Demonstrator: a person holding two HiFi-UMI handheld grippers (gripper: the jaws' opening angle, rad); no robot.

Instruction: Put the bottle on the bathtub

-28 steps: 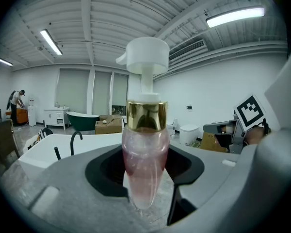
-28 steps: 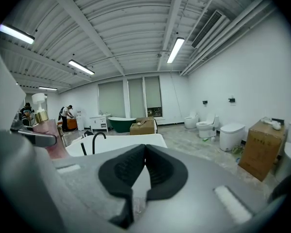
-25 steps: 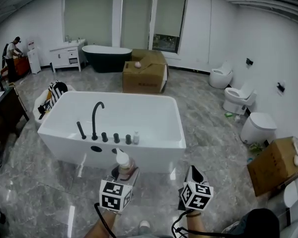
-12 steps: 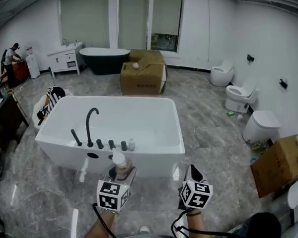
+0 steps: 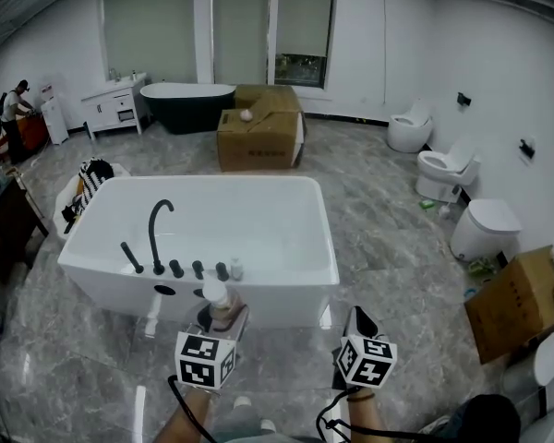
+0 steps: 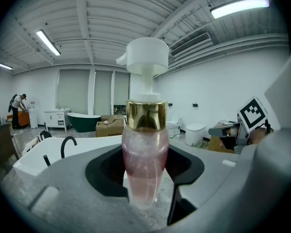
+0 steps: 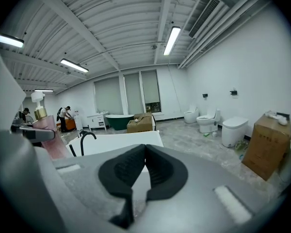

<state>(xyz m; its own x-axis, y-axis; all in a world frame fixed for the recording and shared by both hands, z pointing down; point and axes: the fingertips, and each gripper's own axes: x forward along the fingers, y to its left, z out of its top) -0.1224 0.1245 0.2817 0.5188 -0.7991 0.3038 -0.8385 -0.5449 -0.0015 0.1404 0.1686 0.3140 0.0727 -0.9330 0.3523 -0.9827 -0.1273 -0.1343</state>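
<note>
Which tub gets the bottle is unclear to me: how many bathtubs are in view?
2. A white bathtub just ahead, black faucet on its rim; a dark bathtub by the back wall. Others may be out of view.

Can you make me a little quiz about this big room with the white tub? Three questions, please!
1. True or false: the left gripper holds the pink clear pump bottle with a gold collar and white pump head.
2. What colour is the tall arched tap on the white rectangular bathtub? A) black B) gold C) red
3. Fill in: the jaws of the right gripper are ___, with nothing between them.

Key: 1 true; 2 A; 3 shut.
</note>
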